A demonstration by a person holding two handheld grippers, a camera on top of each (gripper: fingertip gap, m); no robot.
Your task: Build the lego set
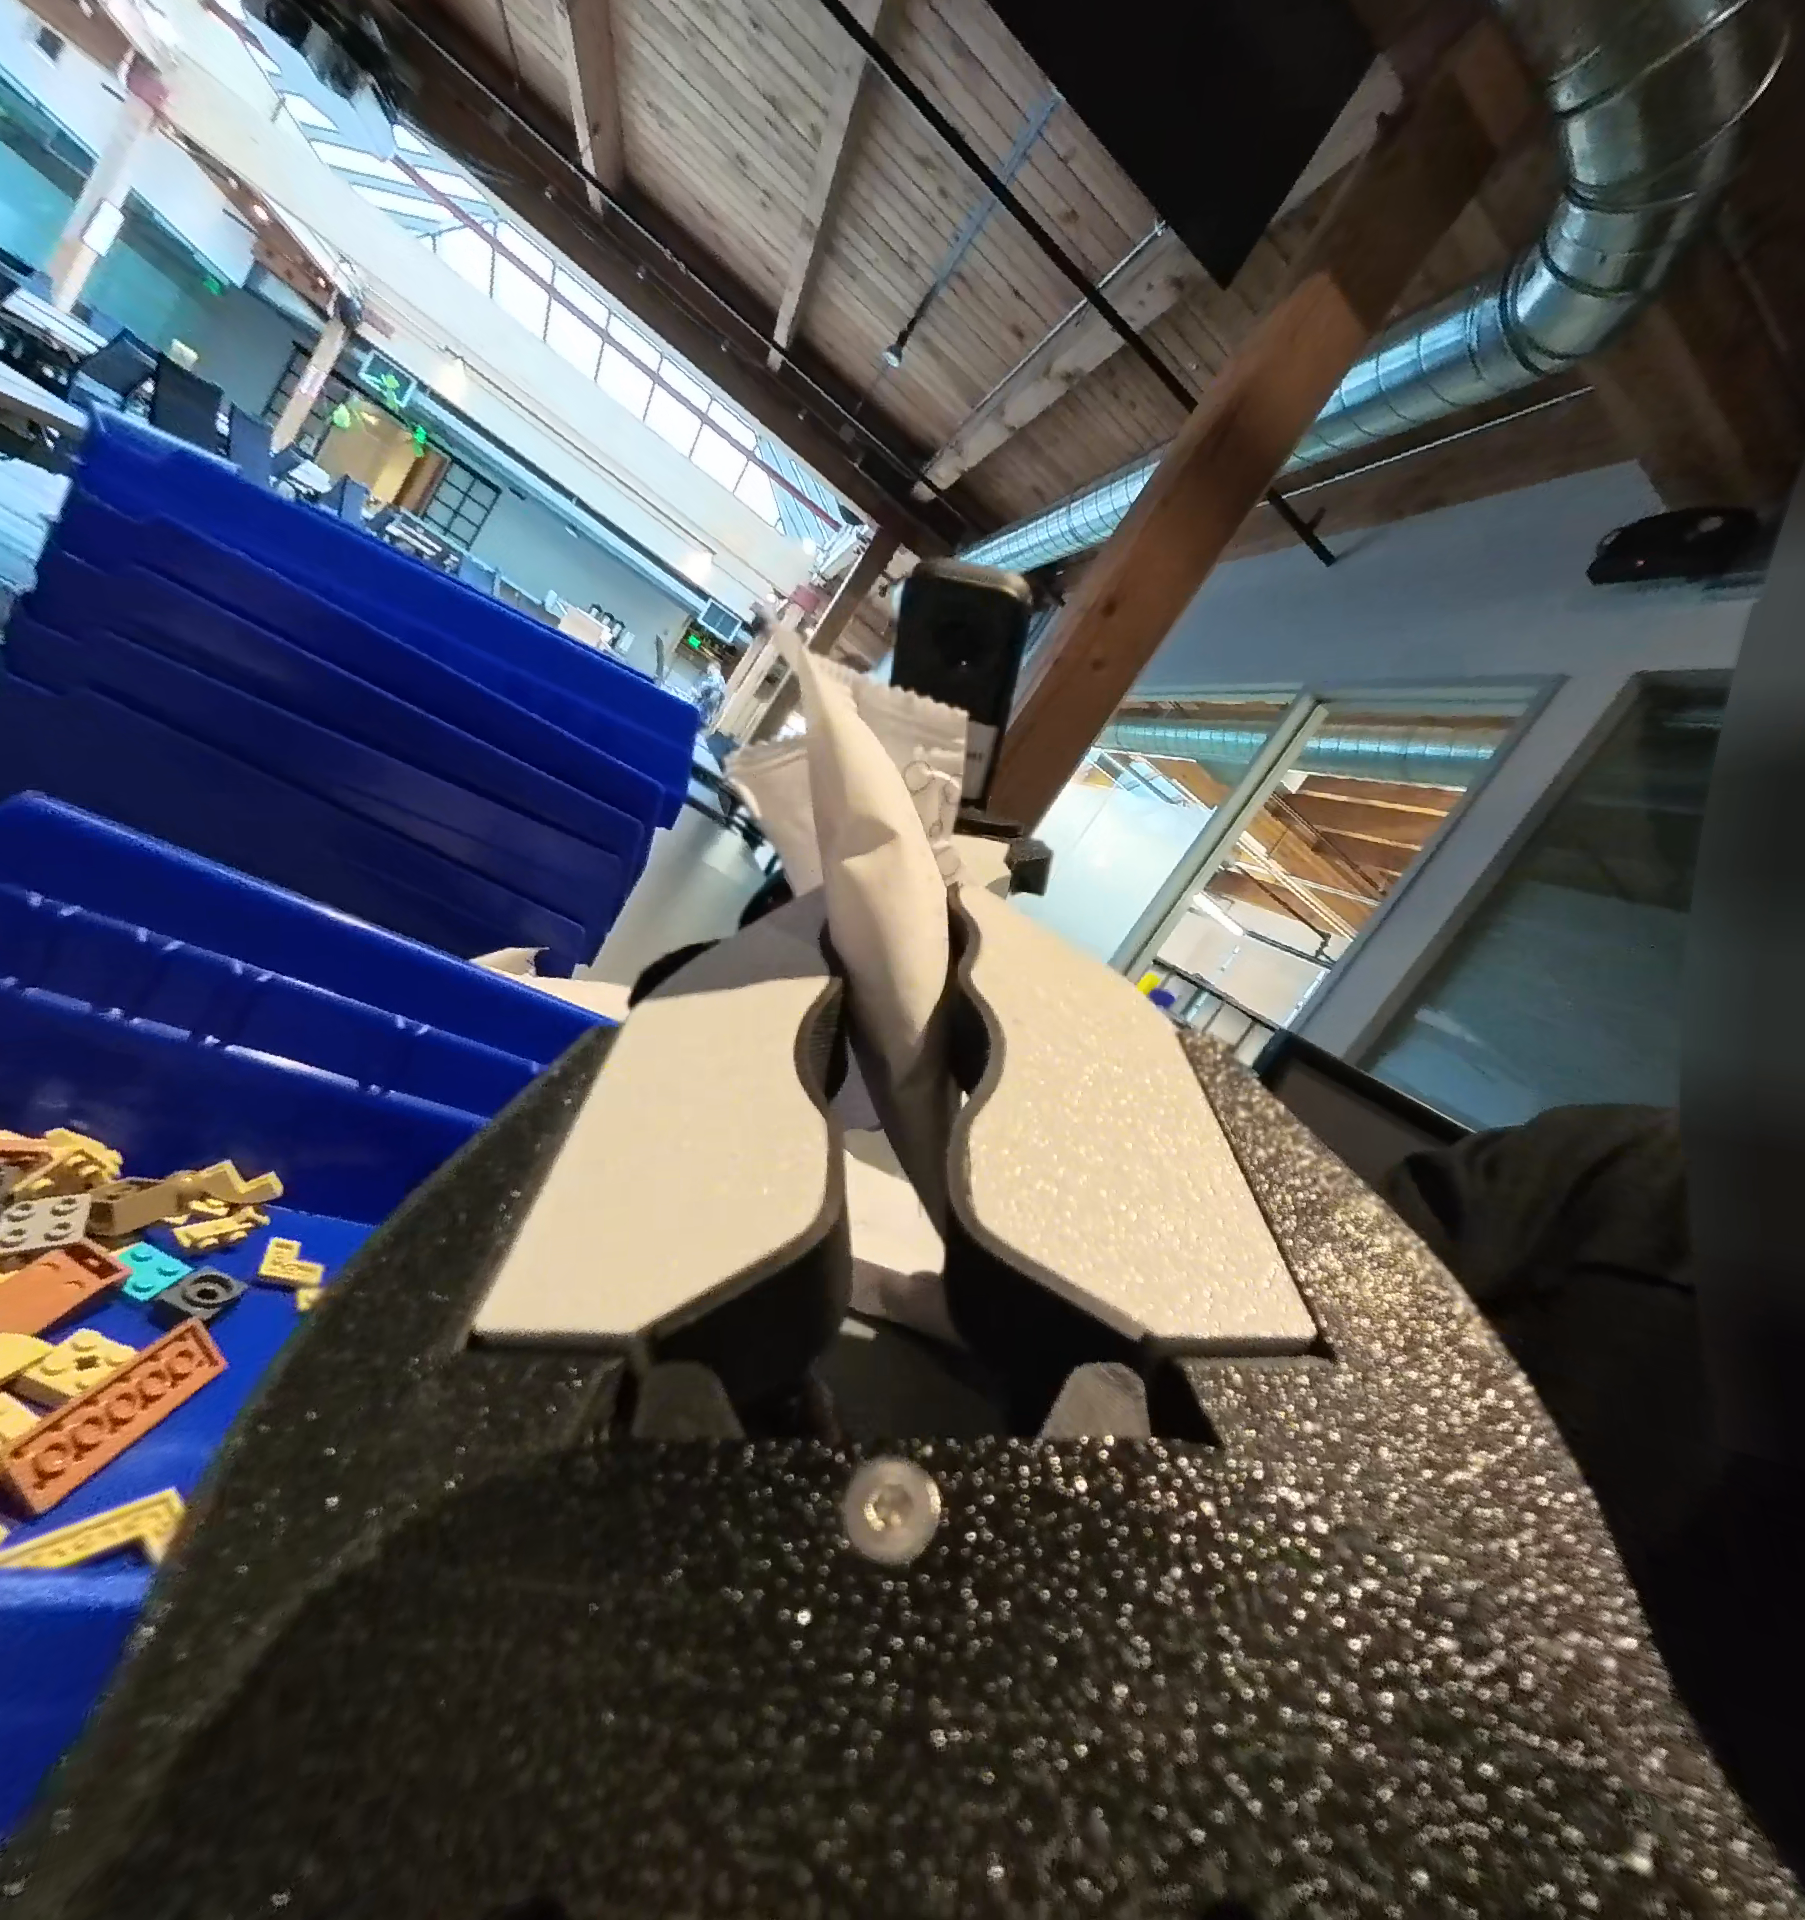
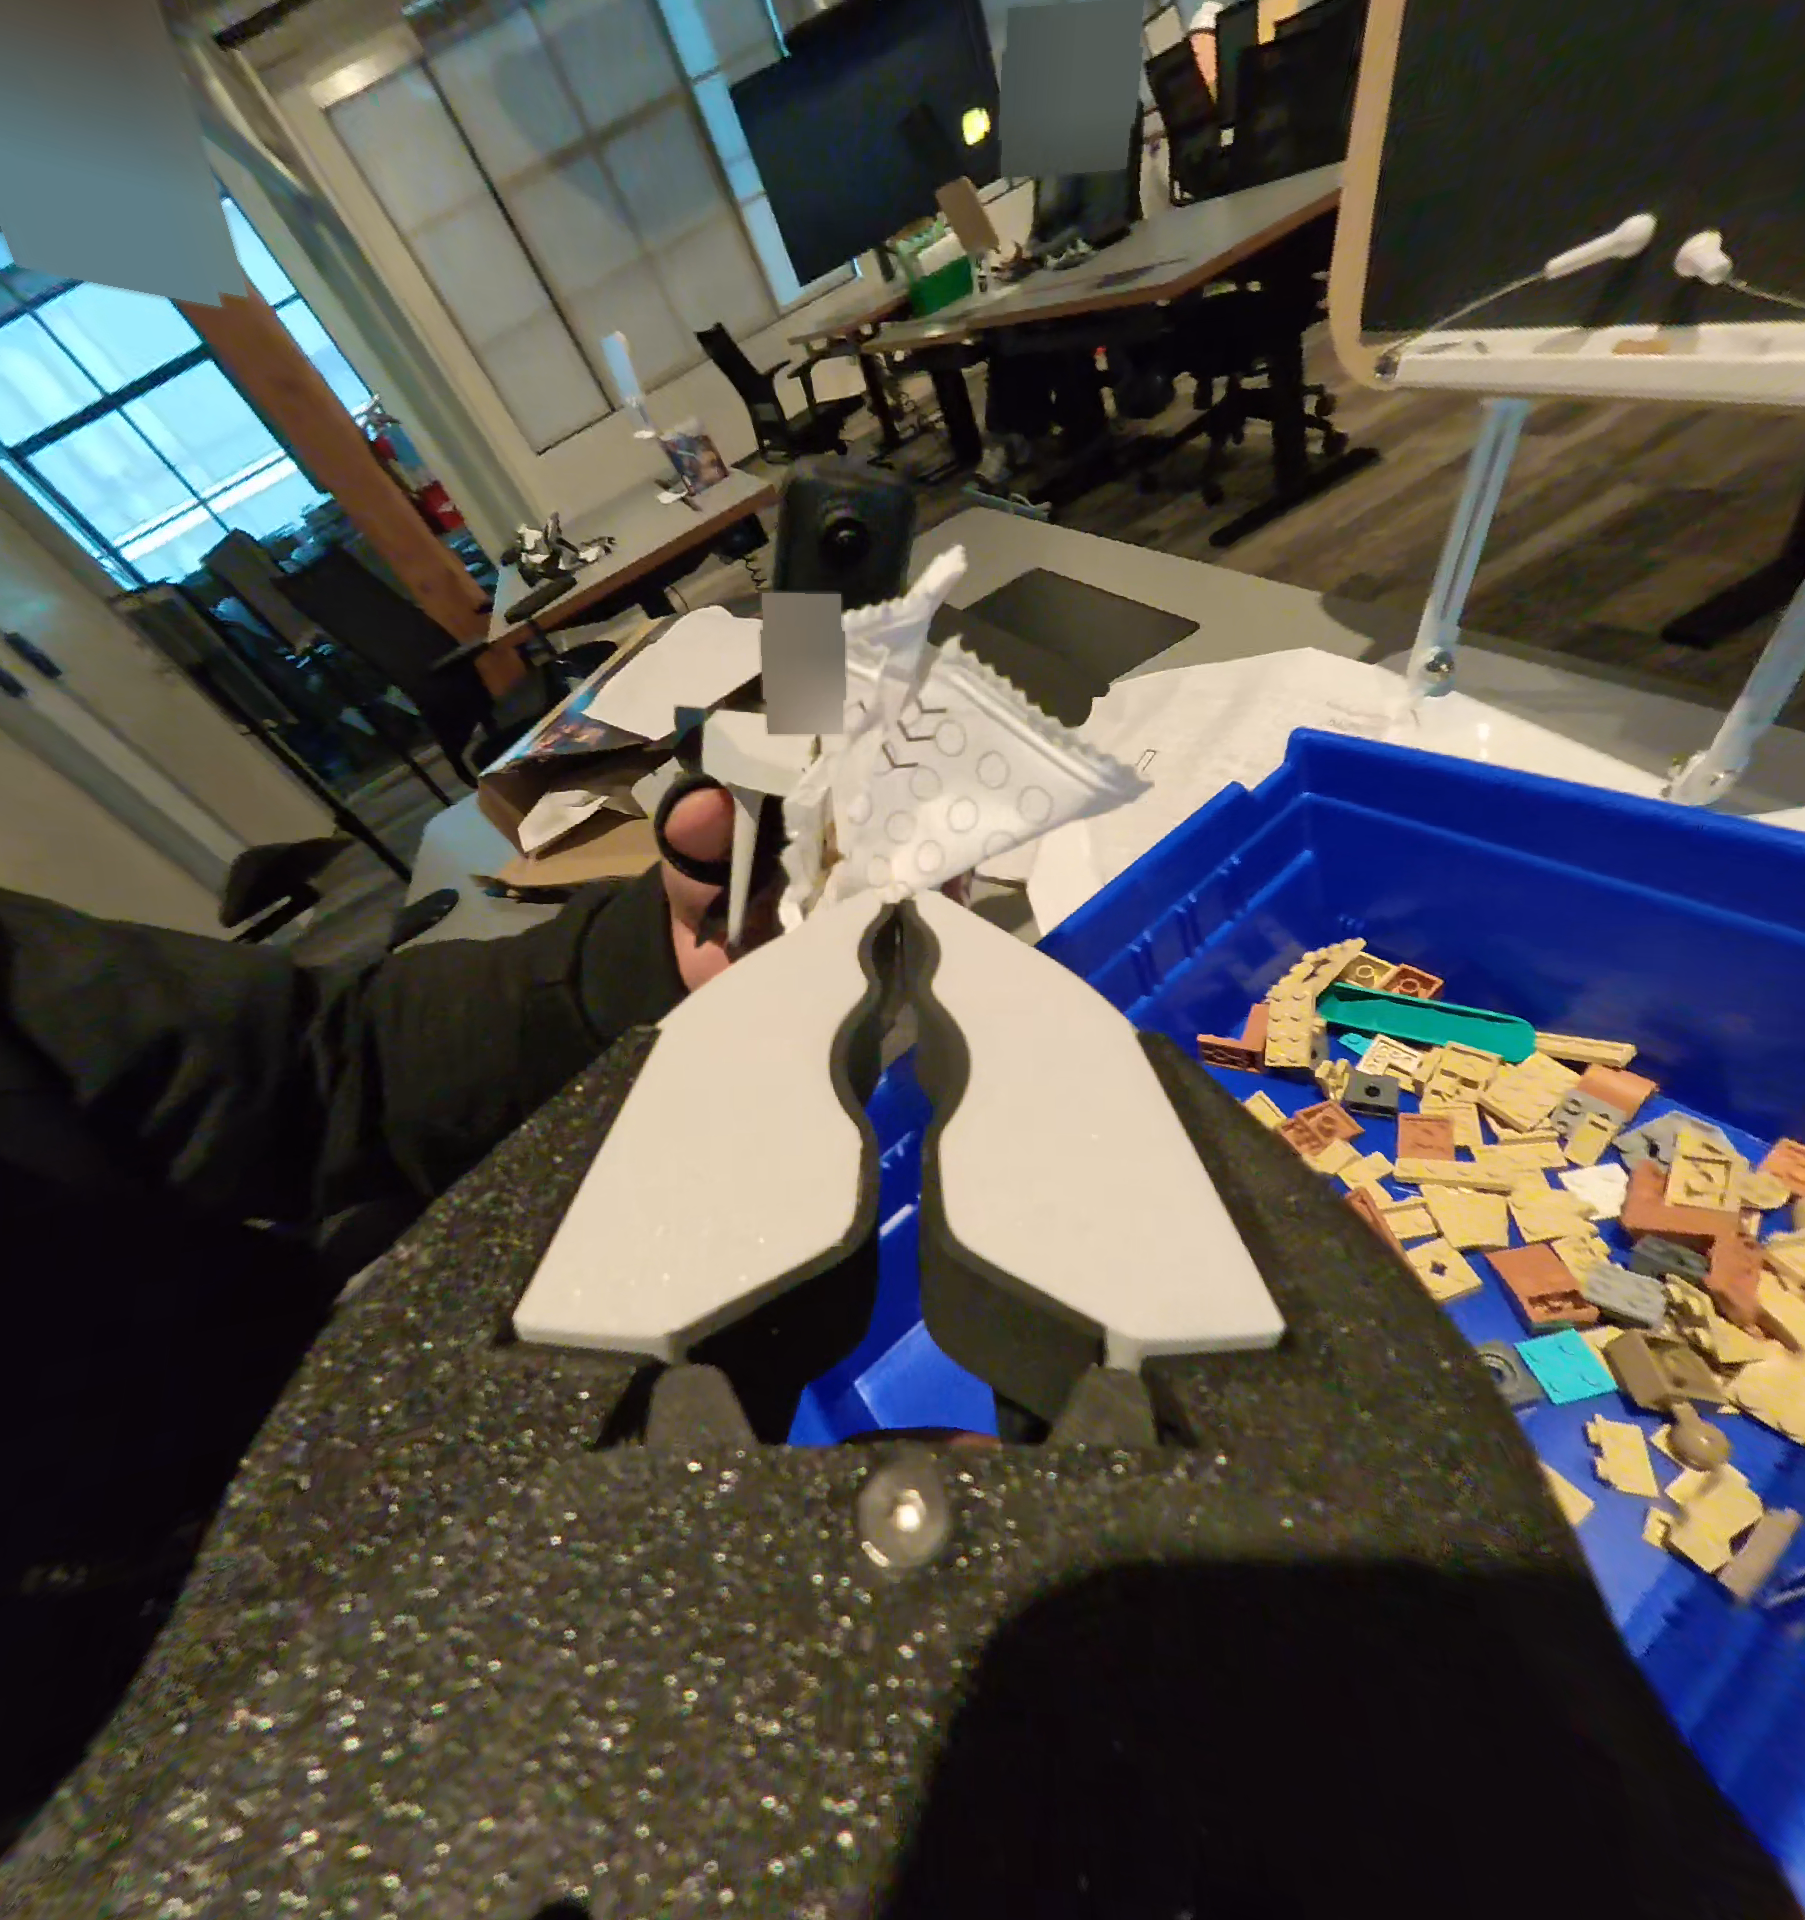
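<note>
Left claw point(image 1: 903, 997) is clamped on a white paper bag point(image 1: 877, 831), and the right claw point(image 2: 898, 920) pinches the same bag point(image 2: 939, 769) by its lower edge, up above the worktop. Loose bricks point(image 2: 1563, 1195) lie piled in the blue bin point(image 2: 1500, 821) just beside. The bag looks torn open, though that's hard to judge.

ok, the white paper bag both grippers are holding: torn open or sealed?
Torn open. In the right wrist view the white paper bag shows ragged, split edges above the right gripper. Whether pieces remain inside: cannot tell.
</note>
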